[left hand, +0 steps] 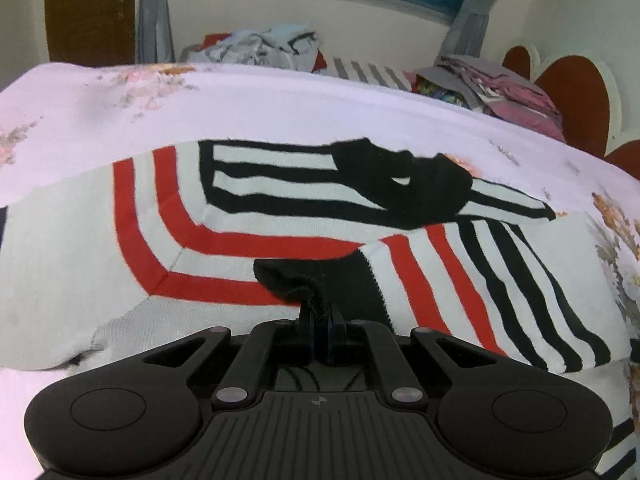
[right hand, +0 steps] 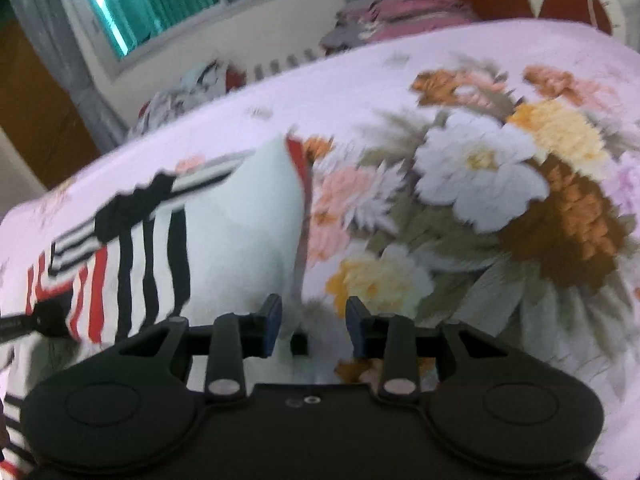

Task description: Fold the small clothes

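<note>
Where pinched: sweater (left hand: pixel 248 216) in left claw (left hand: pixel 320 320)

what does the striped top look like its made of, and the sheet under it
Striped top: looks like a soft knit, matte; a fine ribbed weave shows at the pale hem and it bunches limply where the left hand-held gripper pinches its black edge. Sheet: thin, smooth woven cloth with a printed flower pattern, probably cotton or a blend.
</note>
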`<state>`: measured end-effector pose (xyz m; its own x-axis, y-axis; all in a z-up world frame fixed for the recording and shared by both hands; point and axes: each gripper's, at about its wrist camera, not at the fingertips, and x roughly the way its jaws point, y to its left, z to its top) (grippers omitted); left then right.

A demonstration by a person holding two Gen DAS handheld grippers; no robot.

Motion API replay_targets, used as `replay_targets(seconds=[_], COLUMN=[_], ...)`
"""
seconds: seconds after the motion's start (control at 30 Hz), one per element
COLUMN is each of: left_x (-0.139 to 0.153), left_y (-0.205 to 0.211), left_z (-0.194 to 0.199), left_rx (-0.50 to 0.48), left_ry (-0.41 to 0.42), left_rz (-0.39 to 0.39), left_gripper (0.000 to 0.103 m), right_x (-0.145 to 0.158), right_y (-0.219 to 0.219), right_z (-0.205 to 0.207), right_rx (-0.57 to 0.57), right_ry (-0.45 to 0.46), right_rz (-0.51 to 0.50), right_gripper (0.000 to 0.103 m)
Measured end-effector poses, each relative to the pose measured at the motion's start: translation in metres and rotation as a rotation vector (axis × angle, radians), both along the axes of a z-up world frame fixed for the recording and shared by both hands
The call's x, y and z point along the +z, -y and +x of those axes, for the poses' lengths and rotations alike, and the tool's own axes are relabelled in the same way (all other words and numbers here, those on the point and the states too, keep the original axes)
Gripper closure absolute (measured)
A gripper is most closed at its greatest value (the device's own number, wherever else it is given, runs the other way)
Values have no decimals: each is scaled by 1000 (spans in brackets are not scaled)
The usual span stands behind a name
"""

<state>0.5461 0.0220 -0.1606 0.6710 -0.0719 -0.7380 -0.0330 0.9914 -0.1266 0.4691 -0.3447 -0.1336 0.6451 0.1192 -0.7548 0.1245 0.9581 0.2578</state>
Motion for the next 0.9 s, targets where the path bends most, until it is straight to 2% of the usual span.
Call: replay_targets(seconds=[0.07, 0.13, 0.23, 0.3, 0.33, 0.37, 0.4, 0.43, 0.57, 0.6, 0.63, 0.67, 0.7, 0.73, 0.77, 0.8, 0.83, 0.87, 0.9], left_x=[4, 1, -8, -6, -6, -5, -4, -4, -12, -15, -16, -17, -17, -18, -18, -14, -10, -7, -8], left_y=[-4, -7, -9, -16, -20, -23, -26, -28, -34, -32, -30, -27, -25, -25, -24, -21, -18, -16, -15], left_z=[-8, -10, -8, -11, -11, -10, -11, -9, 11, 17, 20, 24, 27, 29, 29, 25, 18, 10, 9], left_rx=[34, 31, -11, -2, 11, 28, 58, 77, 69, 63, 54, 48, 43, 23, 19, 29, 35, 48, 63], left_ry=[38, 32, 0, 15, 20, 28, 48, 66, 24, 17, 17, 16, 16, 13, 20, 59, 113, 163, 163], left_rz=[2, 8, 0, -38, -51, -55, -41, -36, -88, -93, -87, -71, -65, -93, -106, -77, -59, -43, -14], left_gripper=[98, 98, 98, 96, 77, 65, 40, 37, 37, 40, 51, 58, 77, 96, 96, 97, 97, 97, 97], right_x=[-5, -7, 4, 12, 16, 18, 19, 20, 10, 4, -2, -8, -14, -19, -22, -23, -20, -12, -7], right_y=[-2, -5, -2, 4, 9, 13, 18, 22, 36, 39, 41, 42, 43, 44, 44, 44, 42, 37, 31], right_z=[1, 1, -1, 6, 13, 21, 30, 41, 89, 100, 111, 119, 127, 132, 134, 134, 131, 127, 123], right_rx=[11, 23, 12, 10, 8, 6, 5, 5, 11, 9, 7, 5, 4, 8, 10, 20, 43, 69, 101], right_ry=[-11, -18, 44, 82, 105, 118, 129, 144, 136, 122, 104, 84, 68, 58, 57, 69, 93, 135, 171], right_rz=[-3, -13, -2, 14, 25, 38, 51, 66, 151, 181, 208, 223, 240, 263, 284, 294, 283, 231, 174], right_gripper=[66, 65, 66, 66, 66, 66, 66, 66, 65, 65, 65, 65, 64, 62, 62, 73, 94, 95, 95])
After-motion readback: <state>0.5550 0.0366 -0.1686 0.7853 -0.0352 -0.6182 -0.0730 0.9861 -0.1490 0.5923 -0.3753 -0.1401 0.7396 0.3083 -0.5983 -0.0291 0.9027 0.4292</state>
